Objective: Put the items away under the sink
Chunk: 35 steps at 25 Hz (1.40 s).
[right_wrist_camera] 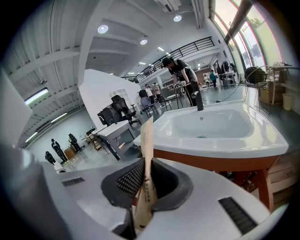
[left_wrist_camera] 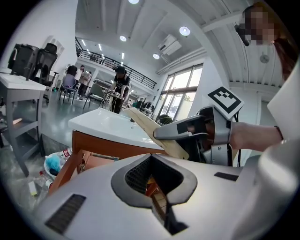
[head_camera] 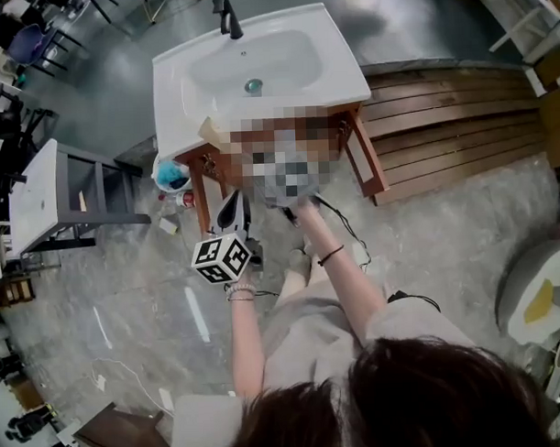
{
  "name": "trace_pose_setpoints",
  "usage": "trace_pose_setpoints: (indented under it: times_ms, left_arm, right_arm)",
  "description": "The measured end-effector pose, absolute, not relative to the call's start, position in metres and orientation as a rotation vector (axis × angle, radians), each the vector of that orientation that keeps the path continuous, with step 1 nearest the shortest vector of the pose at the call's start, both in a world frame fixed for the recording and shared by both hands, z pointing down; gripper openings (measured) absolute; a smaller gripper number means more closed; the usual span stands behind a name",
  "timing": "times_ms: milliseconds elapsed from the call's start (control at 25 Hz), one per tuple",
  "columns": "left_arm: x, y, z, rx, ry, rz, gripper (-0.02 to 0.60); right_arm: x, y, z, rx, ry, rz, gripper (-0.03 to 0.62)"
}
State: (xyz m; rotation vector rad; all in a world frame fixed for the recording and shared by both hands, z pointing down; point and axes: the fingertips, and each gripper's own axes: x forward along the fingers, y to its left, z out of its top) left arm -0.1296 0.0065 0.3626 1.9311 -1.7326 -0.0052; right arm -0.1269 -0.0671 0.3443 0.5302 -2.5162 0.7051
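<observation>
Left of the sink, a blue bag and a bottle clutter the floor; right of it lies a slatted wooden platform. The sink's wooden frame stands between me and the space underneath. My right gripper is clamped on a flat brown paper packet, held upright, with its top corner near the sink's front rim. My left gripper, before the sink's front, has its jaws together (nothing between them).
</observation>
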Motion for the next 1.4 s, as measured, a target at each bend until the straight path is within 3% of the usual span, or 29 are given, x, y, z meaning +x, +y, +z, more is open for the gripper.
trace_pose_setpoints:
  times_ms: [640,1400]
  left_arm:
    - [-0.133,0.008,0.415,1.987,-1.625,0.000,0.002]
    - [-0.148,-0.032,0.515,1.946,-1.678,0.055,0.002]
  right_arm:
    - [-0.114,-0.025,0.418,0.461,-2.388,0.709,0.048]
    - [-0.146,-0.075,0.544,0.456,-2.365,0.738,0.048]
